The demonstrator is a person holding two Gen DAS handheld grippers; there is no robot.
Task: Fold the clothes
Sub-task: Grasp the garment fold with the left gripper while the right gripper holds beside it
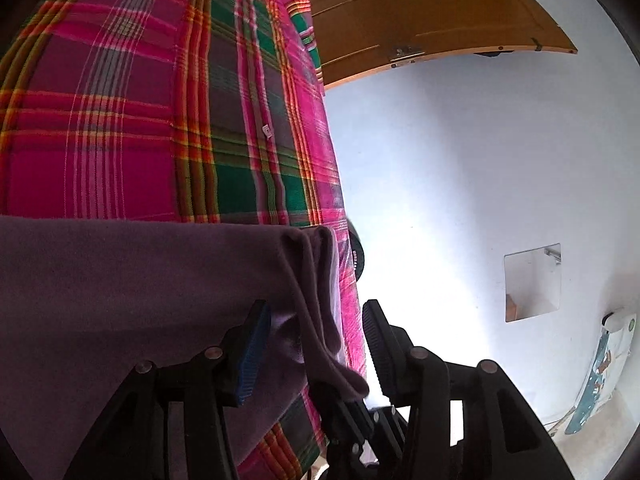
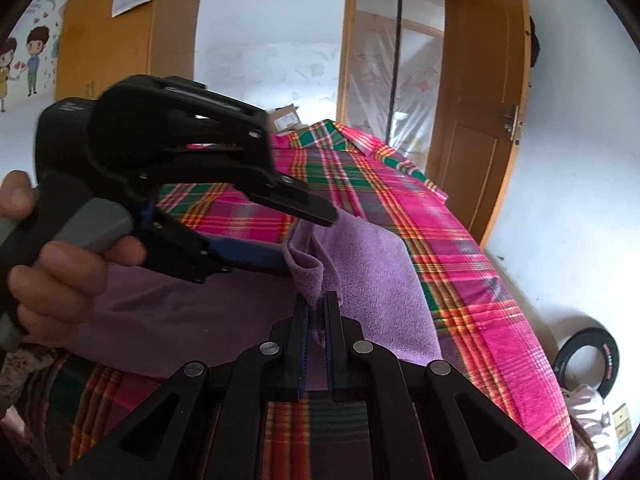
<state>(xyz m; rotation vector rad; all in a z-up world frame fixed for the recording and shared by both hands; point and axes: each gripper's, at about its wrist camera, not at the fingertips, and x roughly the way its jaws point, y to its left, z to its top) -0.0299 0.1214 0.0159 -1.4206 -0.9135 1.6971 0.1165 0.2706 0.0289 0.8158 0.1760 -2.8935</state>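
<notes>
A purple fleece cloth (image 2: 380,280) lies on a bed covered with a pink, green and yellow plaid sheet (image 2: 460,260). My right gripper (image 2: 316,300) is shut on a bunched fold of the cloth at its near edge. My left gripper (image 2: 308,242), held by a hand (image 2: 60,272), comes in from the left with its jaws apart, straddling the raised corner of the cloth. In the left wrist view the left gripper (image 1: 316,340) stands open, with a folded edge of the purple cloth (image 1: 120,300) hanging between its fingers over the plaid sheet (image 1: 100,120).
A wooden door (image 2: 476,120) stands open beyond the bed's far right corner. On the floor to the right of the bed lies a black ring (image 2: 588,356). A wooden wardrobe (image 2: 100,40) stands at the back left, and a cardboard box (image 2: 284,118) sits behind the bed.
</notes>
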